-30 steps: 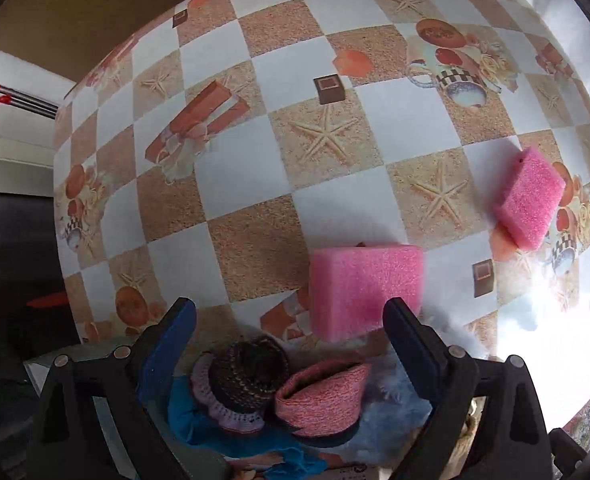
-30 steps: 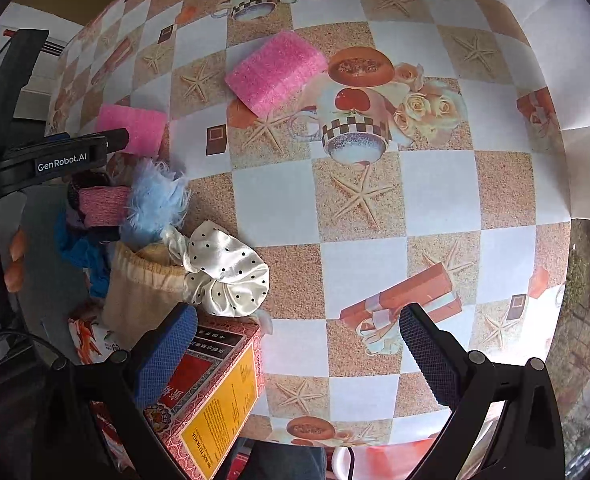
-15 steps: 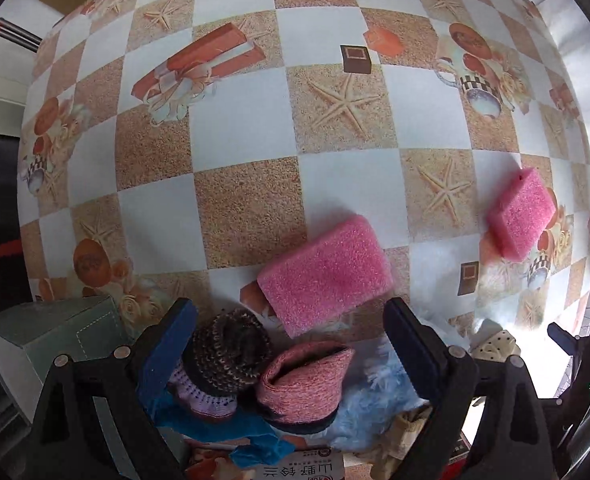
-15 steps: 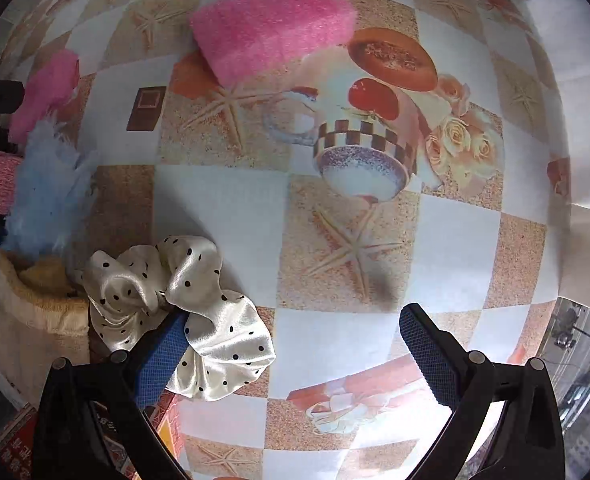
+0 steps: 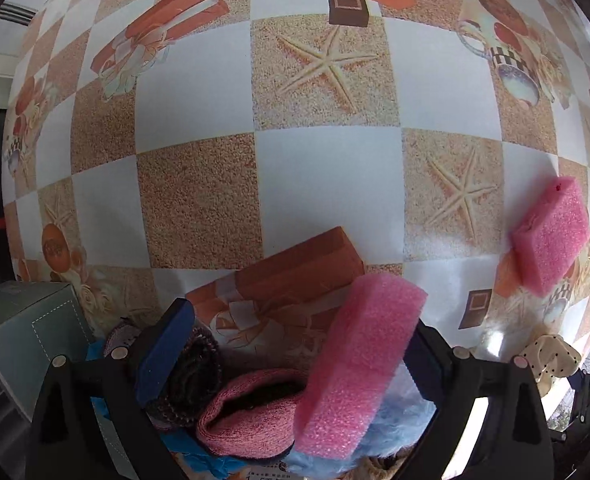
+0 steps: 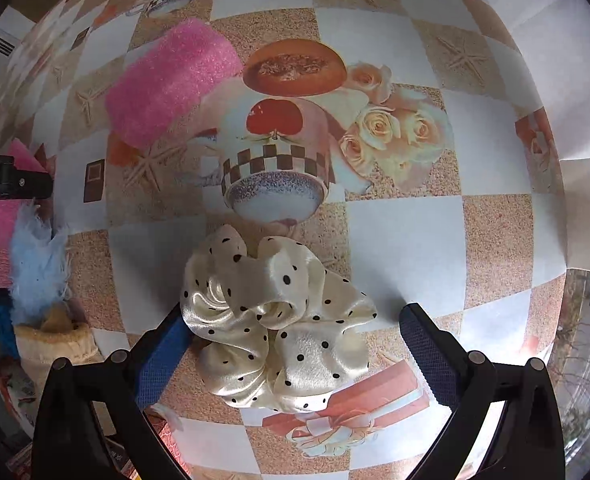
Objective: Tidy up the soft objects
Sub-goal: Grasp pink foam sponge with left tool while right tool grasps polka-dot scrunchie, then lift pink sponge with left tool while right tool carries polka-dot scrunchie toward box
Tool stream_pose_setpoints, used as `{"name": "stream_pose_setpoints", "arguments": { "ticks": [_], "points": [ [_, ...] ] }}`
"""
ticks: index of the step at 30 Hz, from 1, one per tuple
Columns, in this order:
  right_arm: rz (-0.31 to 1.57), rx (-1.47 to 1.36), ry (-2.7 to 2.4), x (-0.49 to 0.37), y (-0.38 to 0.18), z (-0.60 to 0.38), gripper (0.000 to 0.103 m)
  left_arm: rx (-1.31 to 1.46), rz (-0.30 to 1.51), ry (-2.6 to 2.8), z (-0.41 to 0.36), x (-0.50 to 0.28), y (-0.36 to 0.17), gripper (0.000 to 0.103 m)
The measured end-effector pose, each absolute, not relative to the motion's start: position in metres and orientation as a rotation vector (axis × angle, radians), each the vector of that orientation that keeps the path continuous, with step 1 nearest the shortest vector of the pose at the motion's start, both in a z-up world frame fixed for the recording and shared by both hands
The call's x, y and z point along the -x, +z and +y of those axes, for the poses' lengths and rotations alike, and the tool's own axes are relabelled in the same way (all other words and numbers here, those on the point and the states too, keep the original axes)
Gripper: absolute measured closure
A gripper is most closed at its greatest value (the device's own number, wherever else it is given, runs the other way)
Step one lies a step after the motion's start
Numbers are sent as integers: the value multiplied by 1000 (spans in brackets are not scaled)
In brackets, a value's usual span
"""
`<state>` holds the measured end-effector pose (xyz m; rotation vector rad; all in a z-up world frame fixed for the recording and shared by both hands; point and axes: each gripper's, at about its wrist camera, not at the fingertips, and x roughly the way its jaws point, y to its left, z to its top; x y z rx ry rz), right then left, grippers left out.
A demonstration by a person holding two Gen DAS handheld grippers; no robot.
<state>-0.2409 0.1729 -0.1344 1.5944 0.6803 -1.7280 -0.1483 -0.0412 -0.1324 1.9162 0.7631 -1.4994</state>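
The left tongs [image 5: 295, 356] stand spread with a tilted pink sponge [image 5: 359, 368] leaning against the right finger, the right tongs [image 6: 291, 344] spread around a dotted cream scrunchie [image 6: 275, 320] on the table [image 6: 407, 240], another sponge [image 6: 171, 80] beyond.

Both grippers, left gripper [image 5: 299, 356] and right gripper [image 6: 291, 352], have black plastic arms, round silver screws, and textured blue finger pads [image 6: 161, 360].
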Motion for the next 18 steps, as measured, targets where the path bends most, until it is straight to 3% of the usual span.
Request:
{"name": "stream_pose_setpoints", "arguments": {
  "ticks": [5,6,8,9,10,11,13,18],
  "points": [
    [681,-1594,-1727,234,-130,172,0,-1933,761,-1496,-38,150,-135,7],
    [696,-1601,-1714,239,-130,168,0,-1943,753,-1508,-35,153,-133,12],
    [715,-1582,-1737,243,-126,169,6,-1961,719,-1554,-29,164,-125,32],
    [698,-1569,-1741,242,-122,169,22,-1969,691,-1574,-24,167,-122,57],
    [674,-1571,-1730,242,-118,173,34,-1976,669,-1596,-21,169,-118,56],
    [662,-1568,-1734,241,-115,173,39,-1969,661,-1631,-18,171,-114,56],
    [633,-1561,-1730,242,-108,177,64,-1928,637,-1709,-15,172,-102,57],
    [500,-1566,-1738,255,-84,194,64,-1822,575,-1825,-11,175,-69,57]
  ]
}}
